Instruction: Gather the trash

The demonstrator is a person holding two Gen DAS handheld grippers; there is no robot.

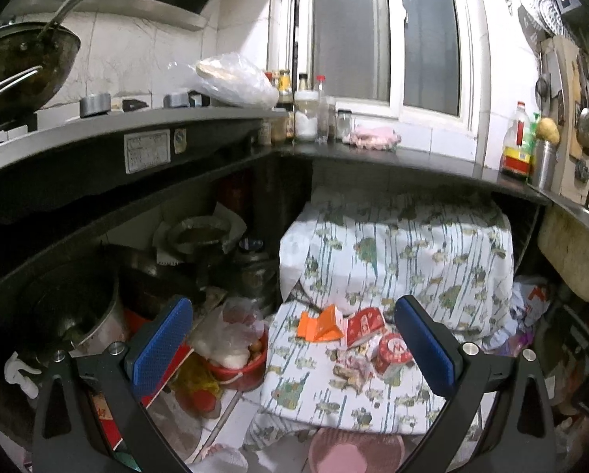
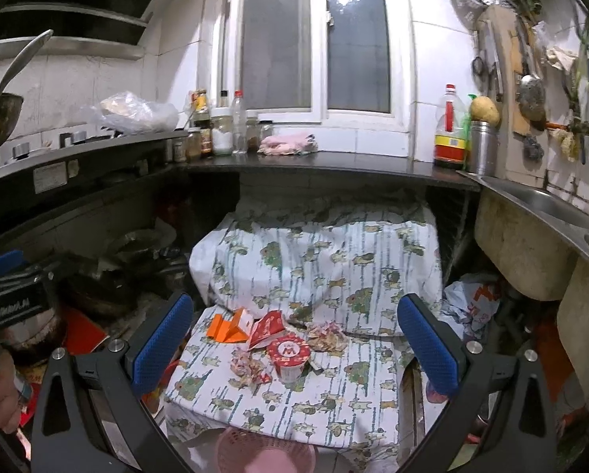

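Note:
Trash lies on a patterned cloth point(image 1: 373, 406) point(image 2: 334, 406): an orange carton point(image 1: 322, 324) point(image 2: 227, 329), a red-and-white box point(image 1: 364, 326) point(image 2: 269, 329), a red-topped cup point(image 1: 391, 351) point(image 2: 288, 356) and crumpled wrappers point(image 1: 351, 370) point(image 2: 251, 368) point(image 2: 328, 337). A pink basket point(image 1: 355, 451) point(image 2: 265, 453) sits at the near edge below the cloth. My left gripper point(image 1: 292, 345) is open and empty, above and short of the trash. My right gripper point(image 2: 294, 345) is open and empty, framing the cup. The left gripper's body shows at the left in the right wrist view point(image 2: 12, 295).
A dark counter point(image 1: 373, 155) point(image 2: 334, 163) overhangs the cloth, with bottles and jars point(image 1: 306, 114) point(image 2: 223, 126). Pots point(image 1: 73, 311) and a red bucket point(image 1: 243, 366) crowd the left. A sink point(image 2: 531, 197) and a crumpled bag point(image 2: 472, 307) stand right.

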